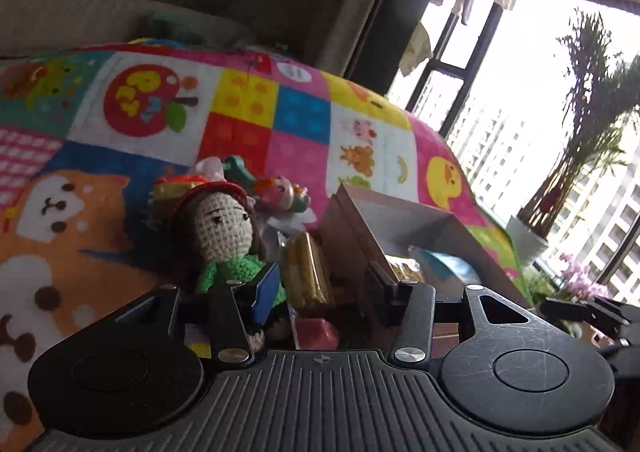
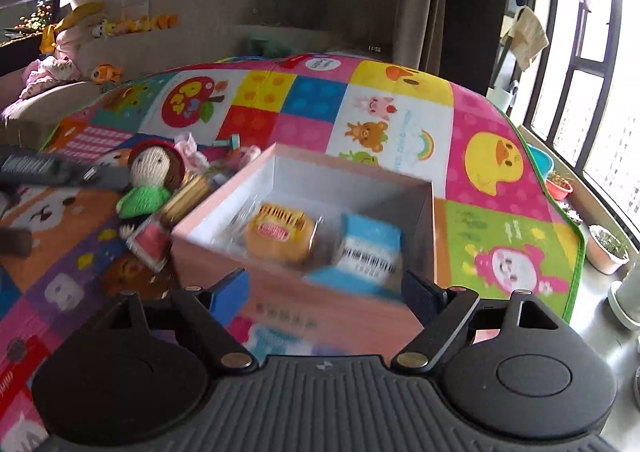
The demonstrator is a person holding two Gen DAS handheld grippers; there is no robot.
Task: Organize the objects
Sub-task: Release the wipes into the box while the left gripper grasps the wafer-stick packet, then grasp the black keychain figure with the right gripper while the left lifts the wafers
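The pink box (image 2: 304, 292) stands open on the colourful mat (image 2: 500, 180), a little below the middle of the right wrist view. Inside it lie two things: an orange snack packet (image 2: 280, 238) toward 9 o'clock and a blue and white carton (image 2: 370, 248) with a barcode toward 3 o'clock, just beside each other. Both are blurred.

The right tongs (image 2: 326, 288) stand wide. Their two fingers are on either side of the near wall of the box, and nothing is pressed between the pads.

At 9 o'clock from the box lies a small heap of things. The crocheted doll (image 2: 150, 180), with a red hat and green dress, leans there. A packet of yellow biscuits (image 2: 188, 194) lies between the doll and the box, and a small pink packet (image 2: 150, 242) lies at 6 o'clock from the doll. A little teal toy (image 2: 230, 142) is at 12 o'clock of the heap.

In the left wrist view, the left tongs (image 1: 324, 288) are about half open. The doll (image 1: 224, 228) is just behind the left finger, the biscuits (image 1: 308, 272) show in the gap, and the box (image 1: 360, 232) is behind the right finger. I cannot tell if the pads touch any of them. At 3 o'clock stands a potted plant (image 1: 568, 172) by the window.
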